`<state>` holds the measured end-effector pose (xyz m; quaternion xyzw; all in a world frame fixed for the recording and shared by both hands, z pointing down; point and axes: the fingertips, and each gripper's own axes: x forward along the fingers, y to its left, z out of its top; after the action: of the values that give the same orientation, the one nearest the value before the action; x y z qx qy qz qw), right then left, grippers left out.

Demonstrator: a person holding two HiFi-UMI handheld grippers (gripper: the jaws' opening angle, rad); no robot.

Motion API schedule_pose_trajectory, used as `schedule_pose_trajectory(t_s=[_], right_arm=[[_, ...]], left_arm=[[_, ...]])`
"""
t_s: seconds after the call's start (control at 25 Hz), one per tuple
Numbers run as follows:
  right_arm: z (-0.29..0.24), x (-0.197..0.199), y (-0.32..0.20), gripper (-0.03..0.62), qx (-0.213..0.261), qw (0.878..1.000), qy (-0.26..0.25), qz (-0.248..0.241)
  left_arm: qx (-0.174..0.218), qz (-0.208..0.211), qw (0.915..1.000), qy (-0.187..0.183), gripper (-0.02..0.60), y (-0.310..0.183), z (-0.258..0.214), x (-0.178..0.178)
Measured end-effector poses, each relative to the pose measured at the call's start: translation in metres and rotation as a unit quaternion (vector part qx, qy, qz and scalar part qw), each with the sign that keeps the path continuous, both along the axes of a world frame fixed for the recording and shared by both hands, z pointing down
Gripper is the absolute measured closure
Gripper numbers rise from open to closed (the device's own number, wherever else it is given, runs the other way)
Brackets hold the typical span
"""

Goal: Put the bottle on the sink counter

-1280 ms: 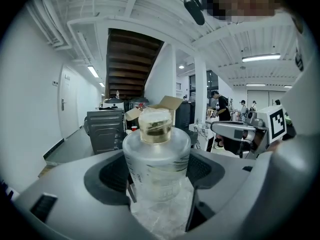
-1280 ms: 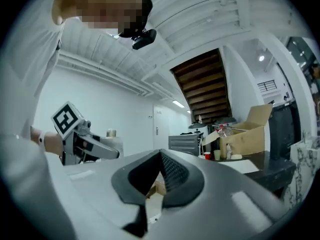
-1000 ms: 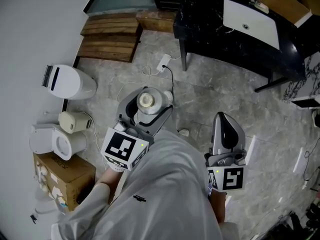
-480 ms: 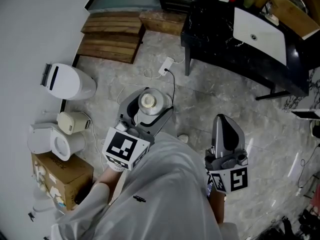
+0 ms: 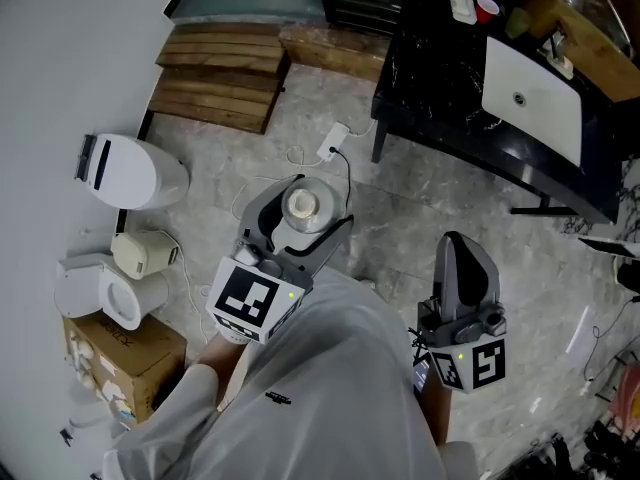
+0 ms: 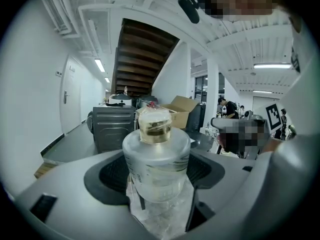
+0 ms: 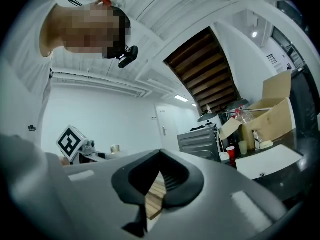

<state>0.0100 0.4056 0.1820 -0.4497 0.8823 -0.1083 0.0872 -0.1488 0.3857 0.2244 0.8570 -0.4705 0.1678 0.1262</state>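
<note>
Left gripper (image 5: pixel 302 208) jaws clamp the bottle (image 6: pixel 156 164) (clear, gold-capped); right gripper (image 5: pixel 457 250) jaws pressed together.

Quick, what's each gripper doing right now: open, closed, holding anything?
Left gripper: closed on the bottle.
Right gripper: closed, holding nothing.

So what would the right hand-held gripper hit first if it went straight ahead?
Probably the wooden planks, which show beyond the shut jaws of the right hand-held gripper; nothing nearer appears. The sink counter lies off to its right. Depth is unclear.
</note>
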Motion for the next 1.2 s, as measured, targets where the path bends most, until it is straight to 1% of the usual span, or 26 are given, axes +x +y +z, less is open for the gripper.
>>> schedule_pose_trajectory(t_s=[0.16, 0.28, 0.4, 0.56, 0.68, 0.84, 1.0, 1.08, 1.2], right_arm=[[0.0, -0.016, -0.035, 0.585, -0.007, 1.0, 0.001, 0.006], [-0.003, -0.033, -0.058, 0.585, -0.014, 1.0, 0.003, 0.007], [0.001, -0.048, -0.078, 0.585, -0.023, 1.0, 0.008, 0.014], [0.016, -0.062, -0.107, 0.583, -0.041, 0.998, 0.046, 0.033], [0.02, -0.072, -0.123, 0.583, -0.041, 0.997, 0.053, 0.043], [0.019, -0.08, -0.143, 0.583, -0.038, 0.996, 0.057, 0.06], [0.023, -0.086, -0.158, 0.583, -0.041, 0.992, 0.091, 0.078], [0.023, -0.09, -0.165, 0.583, -0.039, 0.992, 0.091, 0.081], [0.024, -0.094, -0.172, 0.583, -0.04, 0.992, 0.092, 0.082]], left_arm=[[-0.003, 0.006, 1.0, 0.004, 0.242, -0.033, 0.001, -0.018], [-0.01, 0.004, 0.9998, 0.015, 0.242, -0.055, -0.004, -0.034], [-0.012, 0.009, 0.9997, 0.02, 0.242, -0.077, -0.005, -0.048], [-0.012, 0.022, 0.9995, 0.02, 0.242, -0.105, 0.001, -0.061], [-0.011, 0.033, 0.9993, 0.017, 0.242, -0.121, 0.007, -0.071], [-0.01, 0.045, 0.9987, 0.02, 0.244, -0.141, 0.007, -0.081], [-0.009, 0.054, 0.9983, 0.02, 0.242, -0.156, 0.007, -0.087], [-0.011, 0.058, 0.998, 0.024, 0.242, -0.163, 0.007, -0.088], [-0.009, 0.065, 0.9977, 0.02, 0.244, -0.169, 0.009, -0.09]])
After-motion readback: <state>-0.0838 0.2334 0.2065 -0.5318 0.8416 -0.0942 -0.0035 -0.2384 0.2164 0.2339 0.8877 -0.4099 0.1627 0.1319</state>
